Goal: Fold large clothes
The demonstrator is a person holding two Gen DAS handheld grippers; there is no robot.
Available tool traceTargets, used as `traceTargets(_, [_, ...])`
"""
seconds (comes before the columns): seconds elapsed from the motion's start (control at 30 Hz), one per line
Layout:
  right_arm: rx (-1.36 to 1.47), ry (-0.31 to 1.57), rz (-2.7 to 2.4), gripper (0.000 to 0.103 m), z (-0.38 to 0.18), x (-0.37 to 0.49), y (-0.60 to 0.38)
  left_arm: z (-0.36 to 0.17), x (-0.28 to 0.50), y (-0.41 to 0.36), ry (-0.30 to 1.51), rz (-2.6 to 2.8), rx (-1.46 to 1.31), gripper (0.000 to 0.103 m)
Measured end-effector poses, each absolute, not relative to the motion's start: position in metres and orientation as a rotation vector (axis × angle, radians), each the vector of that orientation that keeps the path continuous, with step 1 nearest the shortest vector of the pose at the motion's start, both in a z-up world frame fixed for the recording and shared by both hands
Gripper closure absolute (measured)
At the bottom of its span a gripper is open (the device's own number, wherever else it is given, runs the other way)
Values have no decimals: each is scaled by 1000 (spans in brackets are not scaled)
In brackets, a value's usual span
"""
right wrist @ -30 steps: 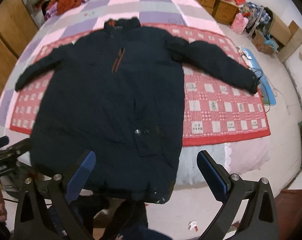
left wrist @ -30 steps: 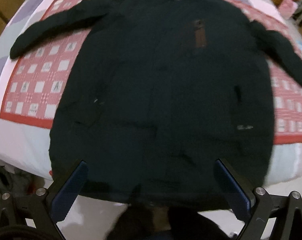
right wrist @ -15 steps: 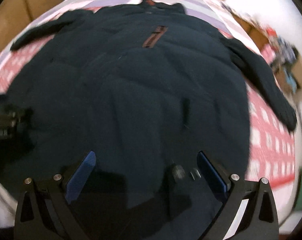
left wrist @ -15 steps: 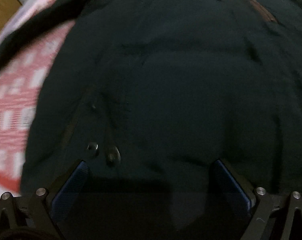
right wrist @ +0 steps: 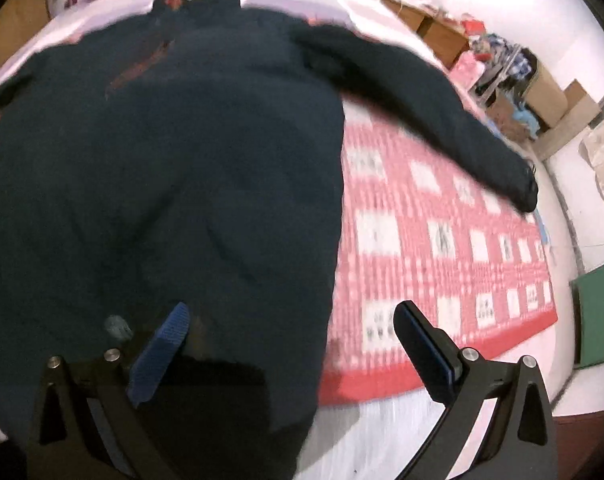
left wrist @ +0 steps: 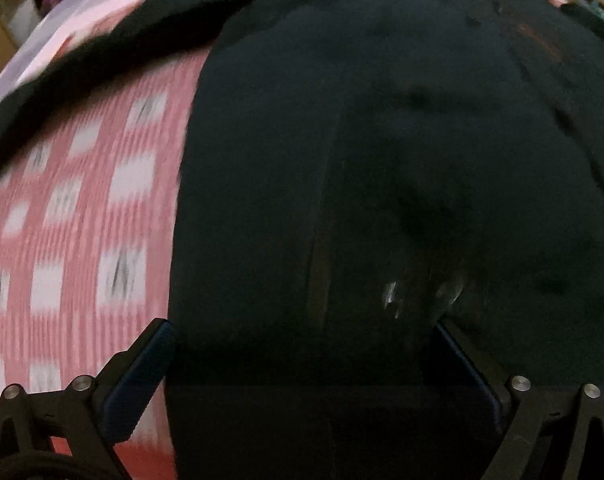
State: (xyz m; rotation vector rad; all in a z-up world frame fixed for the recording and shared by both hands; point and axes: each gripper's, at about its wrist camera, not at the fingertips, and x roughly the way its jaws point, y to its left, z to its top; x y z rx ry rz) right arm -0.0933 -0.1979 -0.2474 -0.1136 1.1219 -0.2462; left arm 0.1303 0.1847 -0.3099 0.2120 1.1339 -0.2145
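I have one garment to deal with: a large dark navy padded jacket [right wrist: 174, 168], spread front-up on a red-and-white checked blanket [right wrist: 442, 240] that covers the bed. Its collar lies at the far end of the blanket, its hem at the near edge, right under my tools. One sleeve [right wrist: 422, 100] reaches out across the blanket to the right side of the jacket; the other sleeve [left wrist: 102, 64] runs out to the left.

My left gripper [left wrist: 302, 360] is released, jaws spread wide, straddling the left side edge of the jacket near the hem, one finger over the blanket, the other over the cloth. My right gripper [right wrist: 290, 344] is likewise released and wide, straddling the right side edge of the jacket. Neither one holds anything.

I judge the jacket thick, soft and fairly heavy for cloth; it will sag and drag instead of flipping crisply, and the smooth shell may slip from a shallow pinch. I would bite deep into the two hem corners, taking both layers, or take each sleeve near the cuff first.

Count: one jacket, two sleeves, one blanket, two grippers. Both views are blurred, so small fastenings stay uncertain.
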Motion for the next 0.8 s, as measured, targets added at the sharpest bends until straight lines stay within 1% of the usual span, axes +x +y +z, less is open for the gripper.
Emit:
traceTargets(0.1, [-159, 1050, -156, 0, -244, -36, -170, -310, 159, 160, 1199, -366, 144, 0])
traceTargets(0.13, [-167, 1037, -130, 0, -246, -25, -160, -310, 161, 156, 1200, -415, 159, 0])
traceTargets(0.17, [-171, 1023, -87, 0, -250, 2, -146, -310, 159, 151, 1181, -421, 231, 0])
traceTargets(0.23, [-166, 1007, 1, 0, -256, 43, -120, -314, 153, 157, 1191, -383, 284, 0])
traceTargets(0.3, [-187, 996, 55, 0, -266, 82, -98, -313, 153, 180, 1214, -321, 213, 0])
traceTargets(0.37, [-215, 1000, 77, 0, -281, 114, -87, -308, 160, 189, 1183, -251, 186, 0])
traceTargets(0.47, [-237, 1031, 74, 0, -300, 151, -95, -294, 199, 191, 1093, -213, 118, 0])
traceTargets(0.53, [-235, 1018, 70, 0, -302, 159, -121, -290, 230, 184, 1029, -210, 87, 0])
traceTargets(0.63, [-187, 1030, -62, 0, -299, 162, -180, -298, 279, 171, 965, -213, 89, 0])
traceTargets(0.7, [-139, 1057, -184, 0, -296, 158, -226, -308, 313, 166, 972, -179, 96, 0])
traceTargets(0.8, [-16, 1086, -359, 0, -287, 155, -287, -321, 345, 182, 1011, -116, 72, 0])
